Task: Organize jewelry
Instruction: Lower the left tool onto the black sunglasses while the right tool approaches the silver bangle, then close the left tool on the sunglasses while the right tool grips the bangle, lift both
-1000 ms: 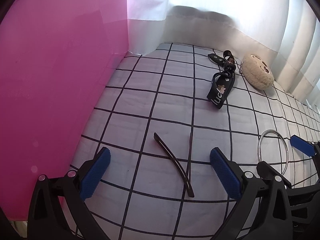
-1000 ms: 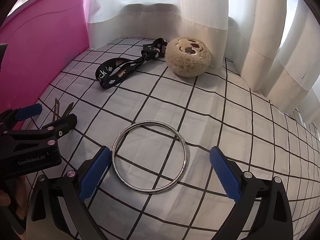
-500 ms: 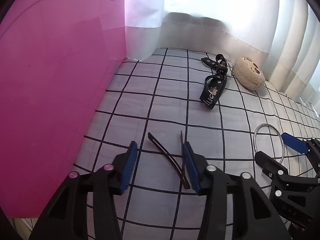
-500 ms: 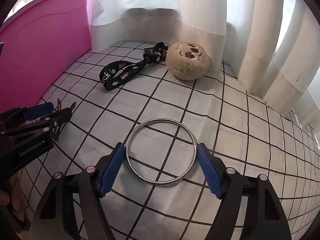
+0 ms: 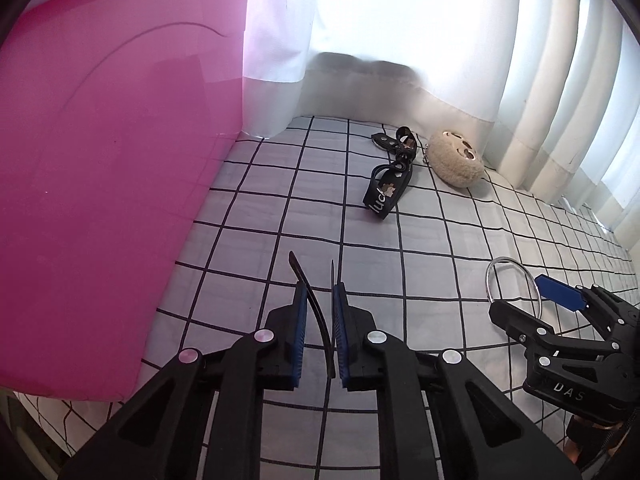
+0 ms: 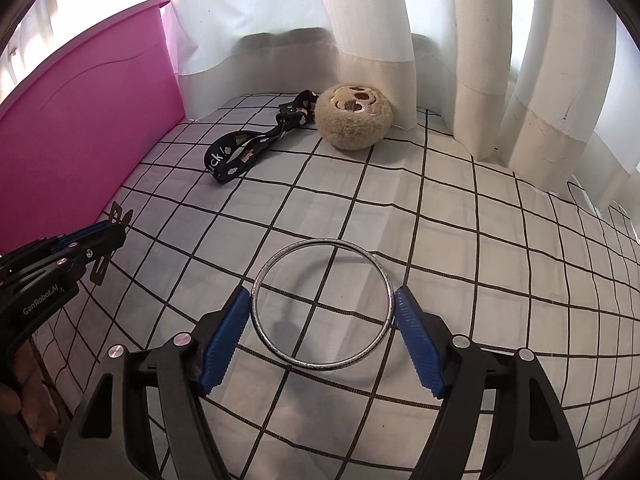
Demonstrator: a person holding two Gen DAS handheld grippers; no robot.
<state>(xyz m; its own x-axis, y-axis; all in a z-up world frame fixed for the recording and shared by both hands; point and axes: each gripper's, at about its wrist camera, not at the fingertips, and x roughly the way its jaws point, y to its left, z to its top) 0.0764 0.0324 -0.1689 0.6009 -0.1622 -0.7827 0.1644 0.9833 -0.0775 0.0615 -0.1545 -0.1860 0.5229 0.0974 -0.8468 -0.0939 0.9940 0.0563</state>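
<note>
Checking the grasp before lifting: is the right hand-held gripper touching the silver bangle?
Touching. The right wrist view shows the right hand-held gripper with both blue pads against the silver bangle's rim.

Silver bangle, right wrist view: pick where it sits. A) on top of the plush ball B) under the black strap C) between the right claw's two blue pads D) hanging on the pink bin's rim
C: the silver bangle spans the gap between the right claw and its blue pads, each touching its rim.

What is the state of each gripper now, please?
Left gripper: jaws shut on the dark hair clip.
Right gripper: jaws shut on the silver bangle.
</note>
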